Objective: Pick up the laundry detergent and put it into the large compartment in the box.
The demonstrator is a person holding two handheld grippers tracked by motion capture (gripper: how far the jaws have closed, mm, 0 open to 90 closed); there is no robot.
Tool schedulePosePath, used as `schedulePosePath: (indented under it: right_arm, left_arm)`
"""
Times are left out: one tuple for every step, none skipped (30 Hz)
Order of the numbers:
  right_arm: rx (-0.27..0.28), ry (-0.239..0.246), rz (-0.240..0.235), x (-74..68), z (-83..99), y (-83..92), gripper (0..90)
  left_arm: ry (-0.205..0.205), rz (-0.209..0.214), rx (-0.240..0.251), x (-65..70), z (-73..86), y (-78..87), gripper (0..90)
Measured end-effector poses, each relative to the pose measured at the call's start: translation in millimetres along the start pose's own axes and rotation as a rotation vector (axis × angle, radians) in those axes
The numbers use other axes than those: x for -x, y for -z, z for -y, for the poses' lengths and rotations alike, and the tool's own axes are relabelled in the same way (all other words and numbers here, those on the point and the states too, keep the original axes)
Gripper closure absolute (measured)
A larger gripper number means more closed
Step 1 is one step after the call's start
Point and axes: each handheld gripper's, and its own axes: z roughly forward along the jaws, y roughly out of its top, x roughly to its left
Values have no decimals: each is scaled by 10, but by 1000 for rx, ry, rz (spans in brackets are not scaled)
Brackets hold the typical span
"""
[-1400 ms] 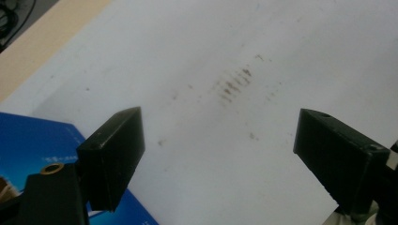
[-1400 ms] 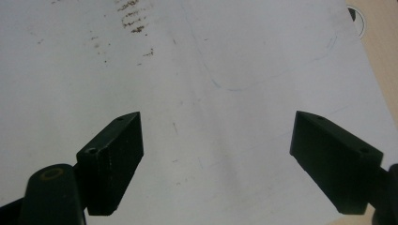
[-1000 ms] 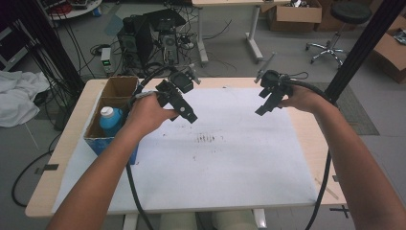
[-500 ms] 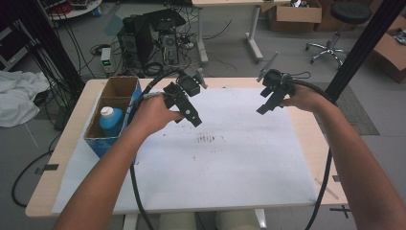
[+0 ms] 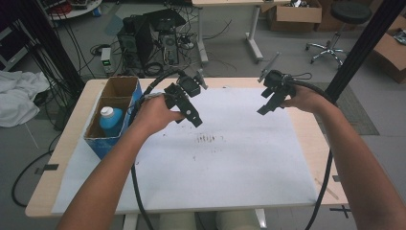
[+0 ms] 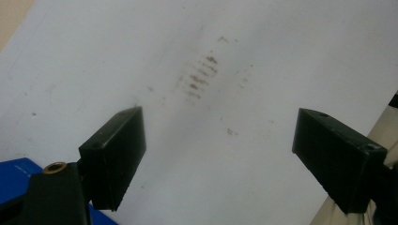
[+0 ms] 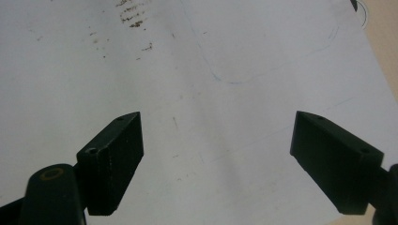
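Far left of table: open blue box at the edge, a blue bottle with white cap standing upright in its nearer compartment; far compartment looks bare cardboard.

Left gripper, held in left hand, hangs above the white sheet just right of the box. In the left gripper view its jaws stand wide apart, nothing between them, sheet and a corner of the box below.

Mid-sheet: patch of brown smudges, between the two grippers and nearer the person.

Right gripper, in right hand, hangs over the sheet's far right part, well apart from the left one. Jaws released, spread wide, empty in the right gripper view; faint pen lines on the sheet beneath.
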Motion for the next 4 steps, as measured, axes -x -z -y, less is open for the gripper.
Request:
schedulePosePath:
  right_arm:
    - [-3, -1, 1, -9, 0, 1, 174]
    - [-1, 1, 4, -14, 1, 0, 174]
    - [-5, 3, 4, -25, 2, -1, 174]
    - [-8, 3, 5, -38, 4, 3, 174]
  left_arm:
    - [1, 2, 1, -3, 6, 0, 187]
    - [3, 1, 3, -7, 17, 1, 187]
    - [5, 1, 7, -10, 26, 2, 187]
    - [8, 1, 11, -12, 36, 4, 187]
